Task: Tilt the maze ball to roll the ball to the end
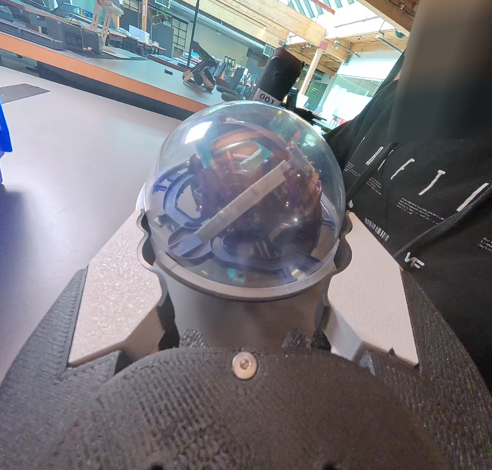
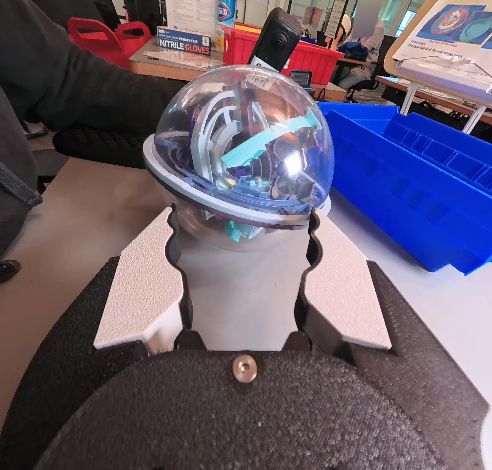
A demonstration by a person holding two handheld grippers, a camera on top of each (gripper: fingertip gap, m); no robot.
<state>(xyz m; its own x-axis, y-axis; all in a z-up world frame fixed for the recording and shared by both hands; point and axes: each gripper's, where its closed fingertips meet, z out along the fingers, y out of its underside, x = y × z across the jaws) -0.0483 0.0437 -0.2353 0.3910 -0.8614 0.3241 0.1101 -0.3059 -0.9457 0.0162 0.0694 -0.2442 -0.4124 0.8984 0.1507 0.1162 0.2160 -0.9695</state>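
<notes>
Overhead, timber beams; grey table (image 2: 399, 311) below; both grippers' fingers (image 1: 117, 265) (image 2: 149, 265) pinching maze ball (image 2: 239, 151).

The clear plastic maze ball (image 2: 239, 148) is showing a pale grey band around its middle, with turquoise, white-grey, blue and purple tracks inside; from the left wrist view the same globe (image 1: 242, 196) is showing navy rings, a beige strip and brown-orange parts. The fingers (image 2: 149, 279) on each gripper are looking off-white and grainy, edged in black, on woven-textured black bodies. A bright blue ribbed plastic bin (image 2: 415, 180) is sitting on the light grey table (image 2: 439, 311). A red plastic crate (image 2: 298, 55) is glowing behind. A black hooded sweatshirt (image 1: 426, 204) is bearing white print.
</notes>
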